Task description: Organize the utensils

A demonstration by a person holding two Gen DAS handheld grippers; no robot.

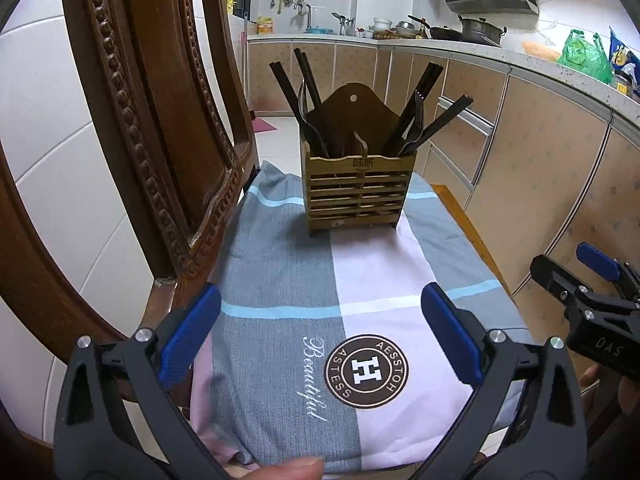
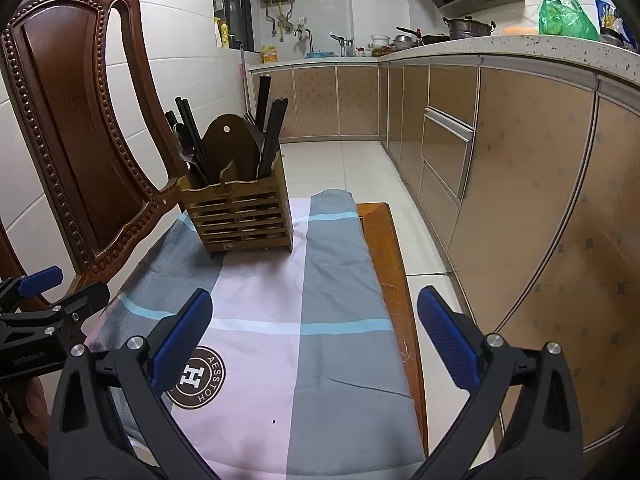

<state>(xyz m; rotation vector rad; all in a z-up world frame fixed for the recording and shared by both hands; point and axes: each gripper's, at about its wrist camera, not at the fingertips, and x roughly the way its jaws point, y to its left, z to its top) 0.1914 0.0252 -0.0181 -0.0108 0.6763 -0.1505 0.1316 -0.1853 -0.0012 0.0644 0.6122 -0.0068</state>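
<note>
Both hand-held grippers, left (image 1: 320, 336) and right (image 2: 316, 336), gape empty before the utensil holder (image 1: 358, 194).

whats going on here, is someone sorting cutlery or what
A person holds a two-finger gripper in each hand over a chair seat covered with a checked cloth. Both the left gripper and the right gripper are open and hold nothing. At the far end of the cloth stands a slatted wooden utensil holder, already filled with black chopsticks and some forks. No utensils lie loose on the cloth, so the sorting looks finished or not yet begun.
</note>
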